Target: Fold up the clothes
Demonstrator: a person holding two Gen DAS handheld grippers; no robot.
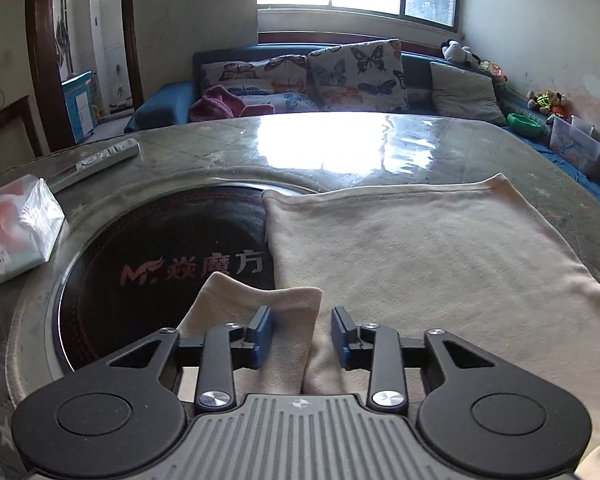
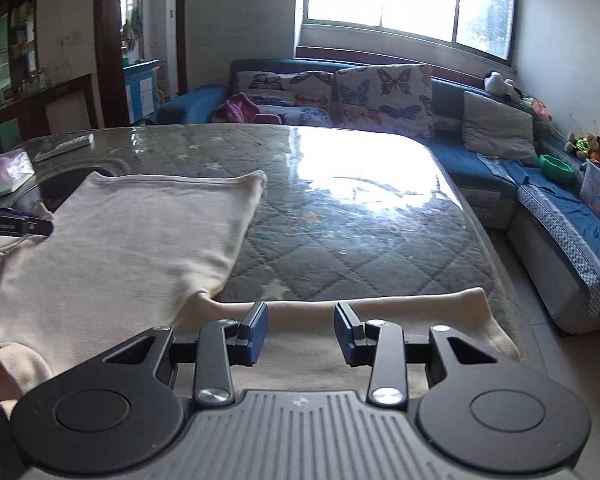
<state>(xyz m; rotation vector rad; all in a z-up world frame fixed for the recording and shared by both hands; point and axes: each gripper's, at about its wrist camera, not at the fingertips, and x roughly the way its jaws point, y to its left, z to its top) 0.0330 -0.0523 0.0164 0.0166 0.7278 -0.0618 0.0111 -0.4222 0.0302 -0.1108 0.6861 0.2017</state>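
A cream long-sleeved garment point(image 1: 420, 248) lies spread flat on the glass-topped table point(image 1: 340, 148), hem at the far side. In the left wrist view its left sleeve point(image 1: 256, 308) is bunched into a raised fold that runs between my left gripper's point(image 1: 302, 334) blue pads. The pads stand apart and do not press on the cloth. In the right wrist view the garment point(image 2: 132, 240) fills the left, and its right sleeve point(image 2: 380, 308) stretches out toward the table's right edge. My right gripper point(image 2: 302, 330) hovers open just above that sleeve. One finger point(image 2: 28, 225) of my left gripper shows at the left edge.
A round black hotplate point(image 1: 160, 240) is set into the table under the garment's left side. A tissue pack point(image 1: 16, 228) and a white remote point(image 1: 108, 156) lie at the far left. A blue sofa point(image 2: 500, 176) with butterfly cushions wraps the table's far and right sides.
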